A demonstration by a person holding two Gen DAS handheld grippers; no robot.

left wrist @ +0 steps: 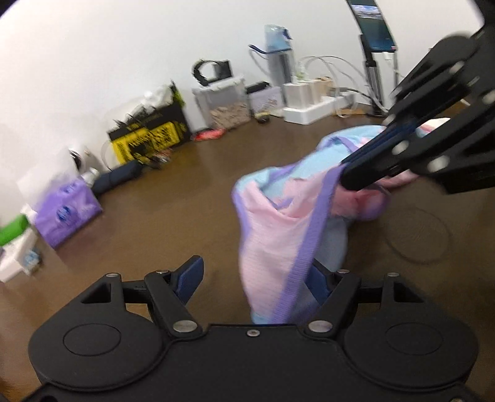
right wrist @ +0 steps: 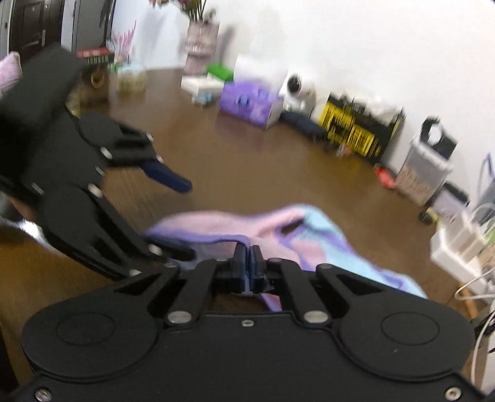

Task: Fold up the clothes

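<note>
A pink, light blue and purple garment (left wrist: pixel 278 222) hangs bunched above the brown table (left wrist: pixel 173 198). My right gripper (left wrist: pixel 349 167) comes in from the upper right and is shut on the garment's purple edge, lifting it. My left gripper (left wrist: pixel 256 278) is open; the cloth drapes down between its jaws, against the right blue pad, the left pad (left wrist: pixel 191 275) is bare. In the right wrist view my right gripper (right wrist: pixel 250 256) is shut on the purple hem of the garment (right wrist: pixel 278 228). The open left gripper (right wrist: pixel 182 216) reaches in from the left.
Along the wall stand a purple tissue pack (left wrist: pixel 66 213), a yellow and black box (left wrist: pixel 151 136), a clear bin (left wrist: pixel 225 102), white chargers with cables (left wrist: pixel 312 102) and a phone on a stand (left wrist: pixel 376 27). A vase (right wrist: pixel 201 40) stands at the far end.
</note>
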